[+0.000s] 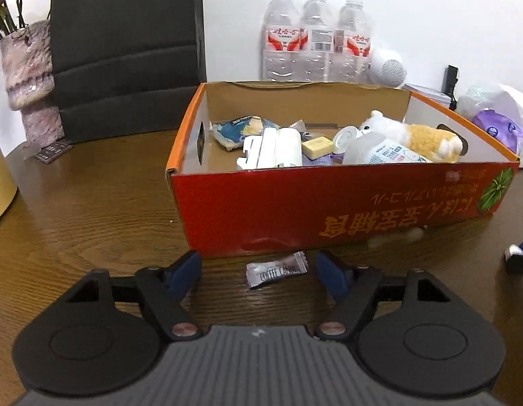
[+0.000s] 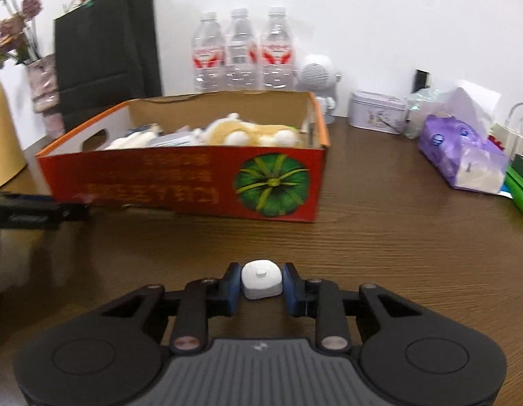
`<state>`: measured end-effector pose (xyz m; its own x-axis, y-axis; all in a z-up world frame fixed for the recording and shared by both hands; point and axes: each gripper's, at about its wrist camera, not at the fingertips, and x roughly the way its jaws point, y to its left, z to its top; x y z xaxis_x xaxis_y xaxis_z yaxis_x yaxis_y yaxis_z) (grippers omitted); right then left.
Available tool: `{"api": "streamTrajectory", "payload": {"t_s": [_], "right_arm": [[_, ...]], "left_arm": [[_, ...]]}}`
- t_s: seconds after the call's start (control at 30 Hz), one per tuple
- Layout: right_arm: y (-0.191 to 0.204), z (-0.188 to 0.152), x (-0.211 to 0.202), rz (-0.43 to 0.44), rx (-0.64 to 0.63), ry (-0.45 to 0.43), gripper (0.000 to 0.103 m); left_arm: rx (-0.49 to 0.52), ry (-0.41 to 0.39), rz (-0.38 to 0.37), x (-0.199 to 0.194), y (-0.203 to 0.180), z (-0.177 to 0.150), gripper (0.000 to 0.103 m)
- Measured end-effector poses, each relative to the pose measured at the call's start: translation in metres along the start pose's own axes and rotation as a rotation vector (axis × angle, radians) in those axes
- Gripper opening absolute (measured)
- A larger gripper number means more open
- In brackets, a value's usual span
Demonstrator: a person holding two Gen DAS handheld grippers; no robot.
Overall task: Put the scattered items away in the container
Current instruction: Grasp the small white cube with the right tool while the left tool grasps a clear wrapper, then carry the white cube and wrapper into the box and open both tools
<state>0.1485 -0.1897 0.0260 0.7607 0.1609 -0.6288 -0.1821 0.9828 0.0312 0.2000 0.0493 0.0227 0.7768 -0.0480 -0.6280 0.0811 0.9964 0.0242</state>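
A red cardboard box stands on the wooden table and holds a plush toy, a white device, a yellow block and packets. A coffee candy in a silver wrapper lies on the table just in front of the box, between the blue fingers of my open left gripper. My right gripper is shut on a small white cap-like object, held above the table in front of the box. The left gripper shows at the left edge of the right wrist view.
Three water bottles stand behind the box by the wall. A black paper bag and a vase stand at the back left. A purple tissue pack, a tin and a white speaker are at the right.
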Motion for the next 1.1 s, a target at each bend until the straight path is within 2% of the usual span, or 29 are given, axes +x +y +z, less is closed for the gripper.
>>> {"api": "streamTrajectory", "payload": {"t_s": [0.07, 0.13, 0.17, 0.23, 0.37, 0.47, 0.5, 0.57, 0.63, 0.8, 1.0, 1.1], "right_arm": [[0.005, -0.001, -0.002, 0.017, -0.007, -0.004, 0.025], [0.008, -0.003, -0.004, 0.023, -0.004, -0.010, 0.025], [0.008, -0.004, -0.005, 0.019, -0.001, -0.012, 0.025], [0.008, -0.005, -0.007, 0.012, 0.005, -0.017, 0.025], [0.007, -0.005, -0.010, 0.007, 0.001, -0.032, 0.025], [0.008, -0.005, -0.012, 0.003, -0.007, -0.040, 0.025], [0.008, -0.005, -0.012, 0.004, -0.008, -0.043, 0.025], [0.009, -0.005, -0.014, 0.005, -0.012, -0.049, 0.025], [0.010, -0.006, -0.015, 0.017, -0.014, -0.057, 0.025], [0.016, -0.010, -0.016, 0.060, -0.003, -0.038, 0.025], [0.030, -0.021, -0.040, 0.099, -0.018, -0.084, 0.025], [0.041, -0.032, -0.069, 0.100, -0.024, -0.127, 0.025]], "left_arm": [[0.021, -0.006, -0.008, -0.001, -0.005, 0.001, 0.063], [0.044, -0.006, -0.028, -0.002, -0.011, 0.002, 0.042], [0.059, -0.006, -0.034, -0.003, -0.015, 0.002, 0.037], [0.111, -0.018, -0.017, -0.004, -0.024, 0.001, 0.032], [0.185, -0.040, 0.020, -0.008, -0.036, -0.004, 0.031], [0.201, -0.044, 0.026, -0.011, -0.040, -0.008, 0.030], [0.200, -0.041, 0.023, -0.013, -0.041, -0.009, 0.017], [0.198, -0.039, 0.032, -0.019, -0.045, -0.012, 0.016], [0.169, -0.041, 0.040, -0.031, -0.047, -0.015, 0.007], [0.127, -0.088, 0.053, -0.079, -0.064, -0.038, 0.006], [-0.092, -0.120, 0.044, -0.141, -0.062, -0.064, 0.006], [-0.127, -0.172, 0.084, -0.173, -0.063, -0.073, 0.006]]}}
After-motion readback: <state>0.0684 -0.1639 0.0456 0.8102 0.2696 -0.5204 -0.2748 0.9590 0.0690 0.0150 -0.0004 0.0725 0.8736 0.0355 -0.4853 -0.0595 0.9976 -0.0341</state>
